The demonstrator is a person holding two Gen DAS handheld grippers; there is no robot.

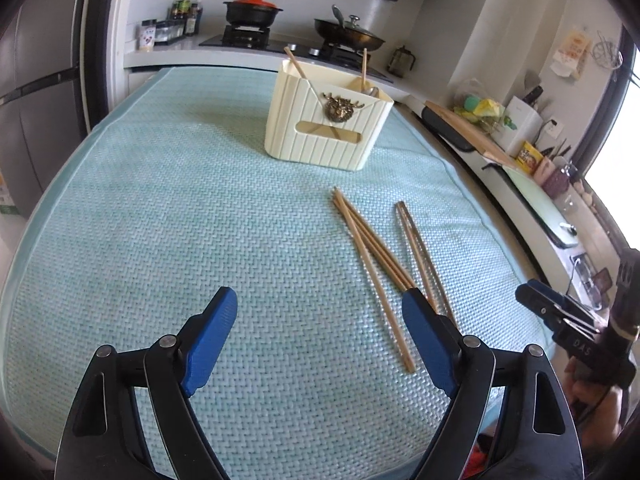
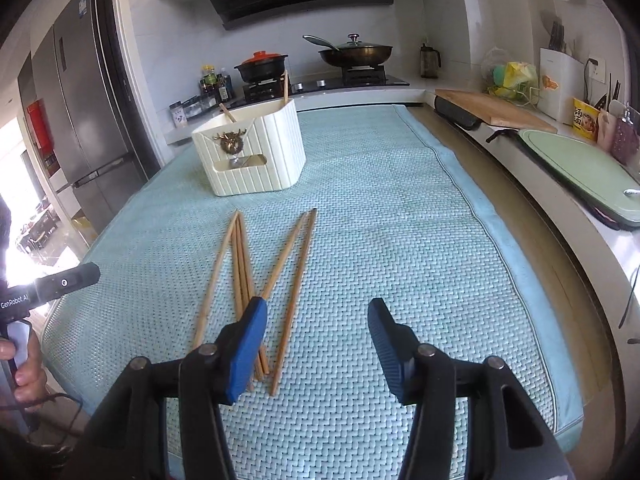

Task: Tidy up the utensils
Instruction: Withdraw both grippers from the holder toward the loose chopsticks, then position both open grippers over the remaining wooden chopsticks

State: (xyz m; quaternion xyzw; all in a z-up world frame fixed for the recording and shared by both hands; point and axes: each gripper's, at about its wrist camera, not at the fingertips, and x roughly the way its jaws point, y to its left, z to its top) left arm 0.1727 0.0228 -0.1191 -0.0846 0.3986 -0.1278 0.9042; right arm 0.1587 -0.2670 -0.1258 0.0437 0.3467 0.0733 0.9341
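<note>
On mat (image 1: pixel 160 208): loose chopsticks (image 1: pixel 372 256)

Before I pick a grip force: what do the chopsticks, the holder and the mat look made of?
Chopsticks: probably bamboo or wood, with a tan, matte, grain-like tone. Holder: likely molded plastic, cream with a ribbed, slightly glossy wall; its badge looks like brassy metal. Mat: woven textile or plastic fibre, pale teal with a herringbone weave; I can't tell which.

I'm in a home kitchen: gas hob (image 2: pixel 320 82) with a lidded wok (image 2: pixel 356 54) far off, fridge (image 2: pixel 80 112) at left, chopping board (image 2: pixel 492 114) at right.
</note>
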